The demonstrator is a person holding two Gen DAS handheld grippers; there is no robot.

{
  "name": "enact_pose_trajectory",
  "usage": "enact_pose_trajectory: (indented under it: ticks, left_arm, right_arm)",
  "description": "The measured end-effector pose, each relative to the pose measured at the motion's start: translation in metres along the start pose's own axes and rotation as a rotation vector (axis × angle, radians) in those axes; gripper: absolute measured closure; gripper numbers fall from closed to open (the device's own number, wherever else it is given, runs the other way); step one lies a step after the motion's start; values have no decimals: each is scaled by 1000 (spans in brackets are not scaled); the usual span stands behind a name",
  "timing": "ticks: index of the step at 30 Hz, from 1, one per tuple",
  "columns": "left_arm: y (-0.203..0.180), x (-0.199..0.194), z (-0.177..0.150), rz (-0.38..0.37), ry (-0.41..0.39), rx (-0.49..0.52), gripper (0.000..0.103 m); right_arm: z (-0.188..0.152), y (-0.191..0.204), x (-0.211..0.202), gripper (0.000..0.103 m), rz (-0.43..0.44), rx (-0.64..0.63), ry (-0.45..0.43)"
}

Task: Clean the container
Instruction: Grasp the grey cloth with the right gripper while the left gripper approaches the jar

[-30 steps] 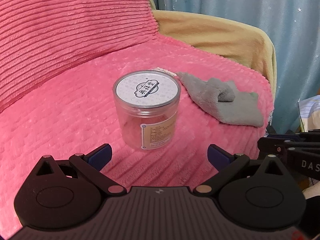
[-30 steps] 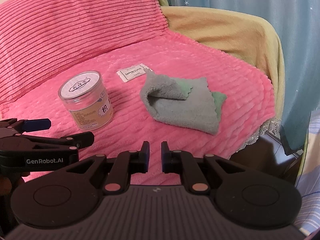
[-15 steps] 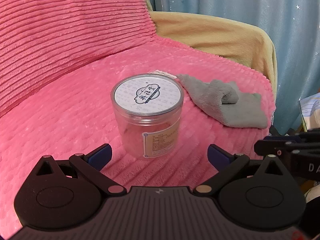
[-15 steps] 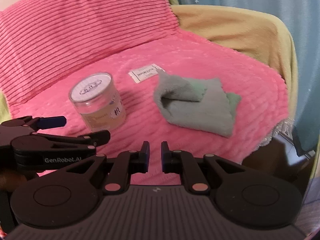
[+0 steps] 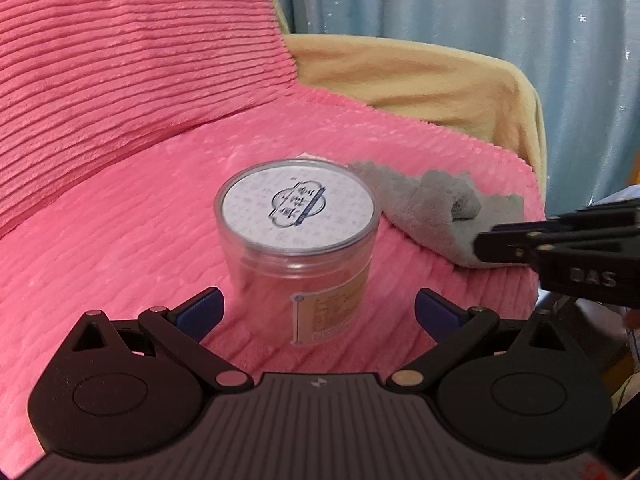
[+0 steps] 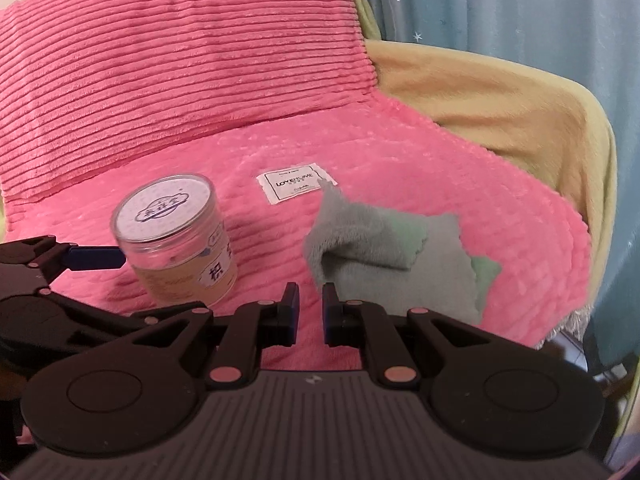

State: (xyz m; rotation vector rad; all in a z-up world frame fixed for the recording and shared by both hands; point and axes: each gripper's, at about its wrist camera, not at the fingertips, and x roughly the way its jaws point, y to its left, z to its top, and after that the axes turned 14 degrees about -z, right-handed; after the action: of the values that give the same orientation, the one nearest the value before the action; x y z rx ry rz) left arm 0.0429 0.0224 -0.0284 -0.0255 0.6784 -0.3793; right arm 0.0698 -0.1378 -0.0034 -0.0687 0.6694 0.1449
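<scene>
A clear plastic jar (image 5: 297,252) with a white printed lid stands upright on the pink cushion, also visible as the jar (image 6: 176,236) in the right wrist view. My left gripper (image 5: 318,312) is open, its blue-padded fingers on either side of the jar's base without touching it. A folded grey cloth (image 6: 394,258) with a green edge lies to the jar's right, seen too as the cloth (image 5: 432,208). My right gripper (image 6: 311,308) is shut with nothing in it, just in front of the cloth's near edge.
A ribbed pink pillow (image 6: 172,60) leans behind the seat. A white fabric label (image 6: 296,182) lies on the cushion behind the cloth. A yellow-covered armrest (image 6: 500,108) and blue curtain (image 5: 480,8) are on the right. The cushion's front edge drops off near the cloth.
Both grippers have moved forward. The left one has closed in around the jar, and the right one has come up to the cloth. Jaw openings are unchanged.
</scene>
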Motion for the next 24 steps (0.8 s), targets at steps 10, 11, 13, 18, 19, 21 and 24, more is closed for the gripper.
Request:
enact_pose_trajectory:
  ticks: [10, 11, 13, 18, 19, 21, 24]
  left_arm:
    - [7, 14, -2, -9, -15, 24, 1]
    - [7, 16, -2, -8, -16, 32, 1]
    - [8, 17, -2, -8, -22, 42, 1]
    - [13, 25, 0, -15, -36, 53, 1]
    - [14, 25, 0, -14, -39, 57, 1]
    - [14, 27, 1, -6, -45, 68, 1]
    - [15, 28, 1, -4, -46, 86, 2]
  right_arm:
    - [8, 8, 38, 96, -3, -23, -4]
    - [8, 8, 42, 96, -2, -22, -3]
    - [9, 9, 48, 96, 2, -21, -1]
    - [6, 16, 62, 96, 5, -27, 4]
    - [6, 16, 64, 96, 1, -25, 5]
    - [5, 14, 65, 95, 9, -9, 14]
    - [4, 12, 62, 98, 18, 3, 5]
